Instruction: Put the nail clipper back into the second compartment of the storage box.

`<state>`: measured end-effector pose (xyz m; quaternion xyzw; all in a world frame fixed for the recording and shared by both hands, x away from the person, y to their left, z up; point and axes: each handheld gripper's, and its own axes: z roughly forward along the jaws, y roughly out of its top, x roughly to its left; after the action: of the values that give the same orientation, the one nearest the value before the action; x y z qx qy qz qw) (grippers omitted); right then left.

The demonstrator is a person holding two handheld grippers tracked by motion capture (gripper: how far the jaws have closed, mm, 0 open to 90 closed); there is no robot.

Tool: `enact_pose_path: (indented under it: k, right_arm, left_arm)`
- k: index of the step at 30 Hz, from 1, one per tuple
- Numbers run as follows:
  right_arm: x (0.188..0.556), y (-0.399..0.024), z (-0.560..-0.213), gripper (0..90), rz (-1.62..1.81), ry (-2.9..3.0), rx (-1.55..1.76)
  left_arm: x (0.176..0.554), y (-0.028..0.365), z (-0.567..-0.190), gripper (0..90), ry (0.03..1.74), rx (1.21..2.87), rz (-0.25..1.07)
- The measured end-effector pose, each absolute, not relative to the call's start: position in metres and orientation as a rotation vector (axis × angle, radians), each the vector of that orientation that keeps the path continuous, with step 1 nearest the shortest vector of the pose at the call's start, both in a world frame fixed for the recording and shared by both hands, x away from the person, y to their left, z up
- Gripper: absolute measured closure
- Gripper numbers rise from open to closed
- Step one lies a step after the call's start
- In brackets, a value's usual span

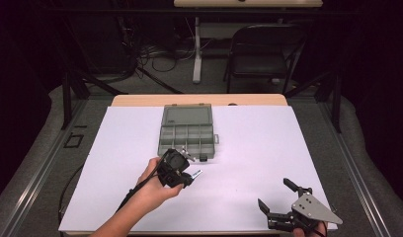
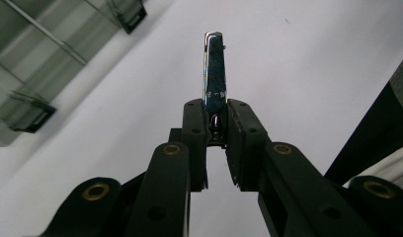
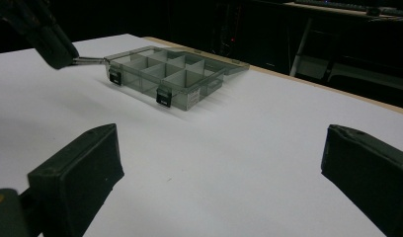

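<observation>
Left gripper (image 2: 215,129): jaws pinched on one end of a nail clipper (image 2: 214,69). Most of it cantilevers forward above the white worktop (image 1: 249,148), just off the near edge of the open organiser box (image 1: 186,134). Grip is small and on smooth metal, so the likely failure is the clipper pivoting or slipping out if it bumps the box wall or a divider. Right gripper (image 1: 281,202): jaws wide, empty, resting near the worktop's front right corner, well clear, so no catch available.

The left gripper (image 1: 189,174) is pinching its fingers (image 2: 195,129) together mid-counter; the right gripper (image 1: 277,196) is gaping at the near right corner.
</observation>
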<state>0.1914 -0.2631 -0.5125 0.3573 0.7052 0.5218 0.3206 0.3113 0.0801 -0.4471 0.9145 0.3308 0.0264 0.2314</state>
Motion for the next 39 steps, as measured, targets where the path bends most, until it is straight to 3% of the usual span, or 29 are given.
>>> enact_pose_path:
  k: [15,39]
  right_arm:
    - [0.192,-0.262,-0.513,1.6,1.372,1.852,0.941]
    - [0.193,-0.262,-0.514,1.6,1.377,1.854,0.937]
  left_arm:
    - [0.349,0.11,-0.411,79.5,1.029,2.439,0.168]
    - [0.4,0.111,-0.399,79.4,1.155,2.427,0.203]
